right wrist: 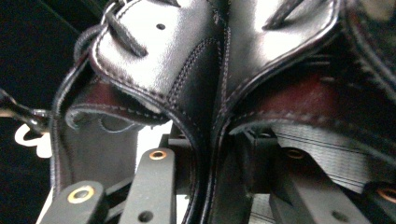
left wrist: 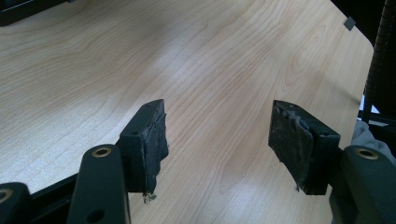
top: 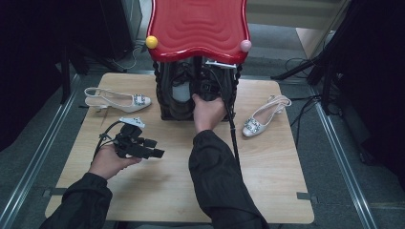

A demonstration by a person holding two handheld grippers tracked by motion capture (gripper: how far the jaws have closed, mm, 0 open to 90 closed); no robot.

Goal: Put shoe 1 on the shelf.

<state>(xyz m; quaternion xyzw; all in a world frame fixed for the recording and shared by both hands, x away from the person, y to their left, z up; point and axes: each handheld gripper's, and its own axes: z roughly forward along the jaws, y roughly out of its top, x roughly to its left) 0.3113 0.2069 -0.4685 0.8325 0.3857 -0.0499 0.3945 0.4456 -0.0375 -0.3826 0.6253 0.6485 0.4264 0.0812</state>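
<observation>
Pair of black leather shoes: glossy, stitched seams, dark red lining, heels together between the part-spread right gripper. Left gripper spread, empty.

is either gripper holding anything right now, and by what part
Left gripper: nothing, fingers wide apart over the table. Right gripper straddles the touching collars of two black shoes; whether it grips them cannot be told.

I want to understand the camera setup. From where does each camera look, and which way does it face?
High view: above the person's side, facing forward and down on the table; both forearms show.
Left gripper view: on the left gripper, facing bare tabletop; open fingers.
Right gripper view: on the right gripper, facing the black shoes.
Shared: high and right views show the shoes.
</observation>
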